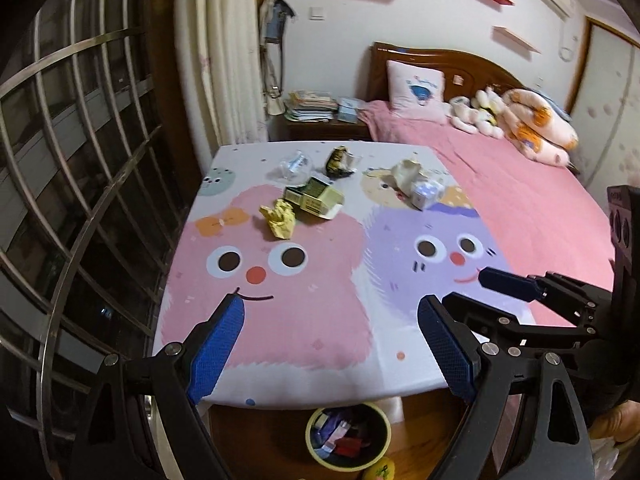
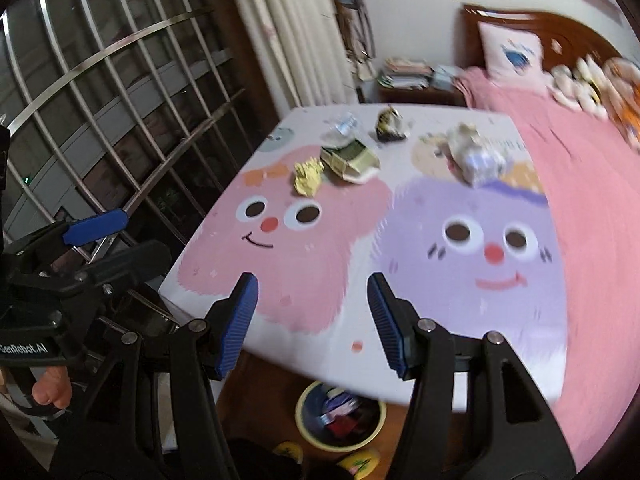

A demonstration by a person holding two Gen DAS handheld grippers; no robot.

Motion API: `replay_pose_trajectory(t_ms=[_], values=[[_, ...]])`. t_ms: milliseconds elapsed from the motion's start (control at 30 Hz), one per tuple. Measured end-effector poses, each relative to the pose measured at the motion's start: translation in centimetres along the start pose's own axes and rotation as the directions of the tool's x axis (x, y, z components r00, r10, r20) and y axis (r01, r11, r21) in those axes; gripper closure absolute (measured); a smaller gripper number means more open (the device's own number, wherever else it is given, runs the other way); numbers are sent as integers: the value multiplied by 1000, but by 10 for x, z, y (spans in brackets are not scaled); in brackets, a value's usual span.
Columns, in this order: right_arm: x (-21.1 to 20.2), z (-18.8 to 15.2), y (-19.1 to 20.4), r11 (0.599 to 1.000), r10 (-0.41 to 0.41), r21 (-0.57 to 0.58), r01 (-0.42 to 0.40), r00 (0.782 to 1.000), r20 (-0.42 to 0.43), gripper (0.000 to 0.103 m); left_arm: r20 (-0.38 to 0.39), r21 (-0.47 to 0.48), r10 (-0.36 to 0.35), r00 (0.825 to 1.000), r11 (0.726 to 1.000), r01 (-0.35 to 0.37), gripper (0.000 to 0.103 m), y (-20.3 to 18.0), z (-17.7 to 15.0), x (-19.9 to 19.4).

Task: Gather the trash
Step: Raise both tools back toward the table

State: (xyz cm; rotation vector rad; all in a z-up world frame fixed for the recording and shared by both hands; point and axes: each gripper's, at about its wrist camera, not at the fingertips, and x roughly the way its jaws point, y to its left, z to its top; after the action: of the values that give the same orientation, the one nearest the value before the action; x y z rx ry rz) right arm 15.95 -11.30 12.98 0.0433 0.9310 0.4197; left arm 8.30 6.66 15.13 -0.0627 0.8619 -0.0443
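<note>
Several pieces of trash lie at the far end of a cartoon-print table [image 1: 320,340]: a crumpled yellow paper [image 1: 279,219], a flattened green carton [image 1: 316,197], a clear plastic wrapper [image 1: 293,165], a dark crumpled wrapper [image 1: 340,161] and a white crumpled wad with a bluish box [image 1: 418,184]. They also show in the right wrist view, the yellow paper [image 2: 307,176] and carton [image 2: 349,159] among them. A yellow-rimmed bin [image 1: 348,436] with trash inside stands on the floor below the near table edge. My left gripper [image 1: 330,318] is open and empty above the near edge. My right gripper [image 2: 312,296] is open and empty beside it.
A barred window [image 1: 80,180] runs along the left. A bed with a pink cover [image 1: 520,200] adjoins the table on the right, with a nightstand stacked with books [image 1: 316,108] behind. Small yellow objects [image 2: 360,464] lie on the wooden floor by the bin [image 2: 340,416].
</note>
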Motion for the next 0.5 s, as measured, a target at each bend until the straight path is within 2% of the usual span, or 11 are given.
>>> replay_pose_trajectory(t_ms=[267,400,500], values=[[46,46,-5,997,-6,-79,6,1000,11,49,-46,-81,57,997,995,-61,14,25,33,49],[82,69,-3,993,-40,-111,40,999,1,49,-86,-124,20,996,992,-31,20,54,56,96],[118,87,0,983,-108,-151,107,994,1,49,-129,-127,-7,992,992,-9,20,76,76,136]])
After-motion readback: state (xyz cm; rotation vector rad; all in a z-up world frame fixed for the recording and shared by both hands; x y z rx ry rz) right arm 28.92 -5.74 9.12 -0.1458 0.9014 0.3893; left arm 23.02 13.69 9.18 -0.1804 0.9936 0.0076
